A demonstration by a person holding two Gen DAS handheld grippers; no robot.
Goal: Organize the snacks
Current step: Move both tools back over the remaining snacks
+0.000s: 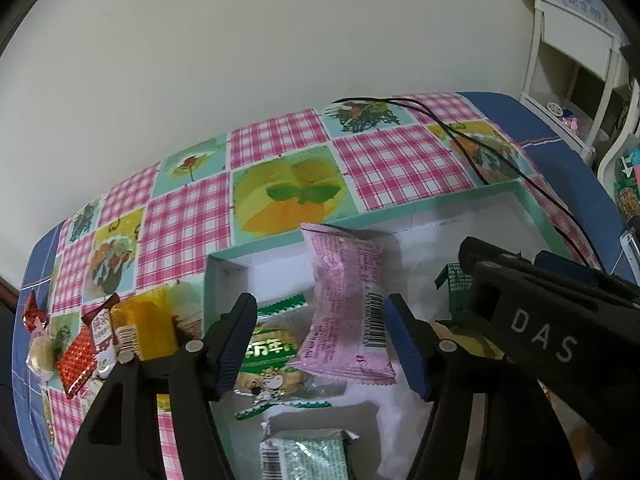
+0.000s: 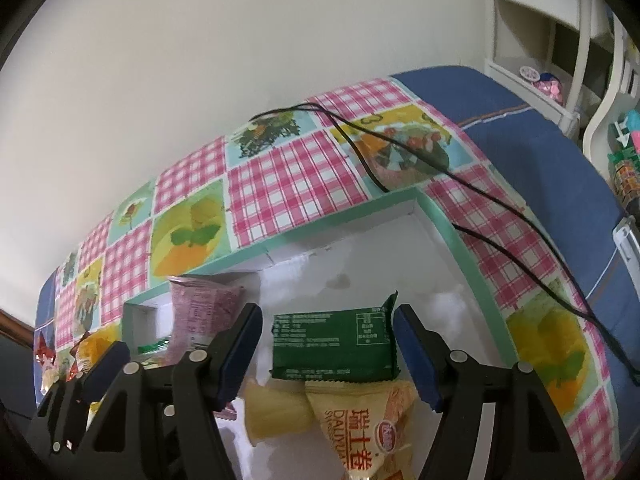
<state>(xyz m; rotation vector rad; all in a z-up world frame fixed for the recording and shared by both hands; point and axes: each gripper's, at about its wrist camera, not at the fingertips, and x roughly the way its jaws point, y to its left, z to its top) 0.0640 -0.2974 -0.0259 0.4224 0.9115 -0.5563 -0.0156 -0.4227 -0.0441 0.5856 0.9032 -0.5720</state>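
Left wrist: hovering with left claw [image 1: 320,344] spread wide around the pink crinkled foil snack packet [image 1: 346,304] leaning in the mint-rimmed white cardboard box [image 1: 536,208], likely just dropped.

Right wrist: hanging with right claw [image 2: 326,354] gaping, dark green flat wrapper [image 2: 334,346] lying between, unpinched, near the box's far corner.

A patchwork tablecloth [image 1: 280,148] — pink gingham squares alternating with fruit and vegetable prints — covers the table. Two black cables [image 2: 472,196] run across the tablecloth's far right portion. A blue cloth [image 2: 516,120] borders the tablecloth's right edge. White shelving [image 1: 568,64] stands beyond that edge.
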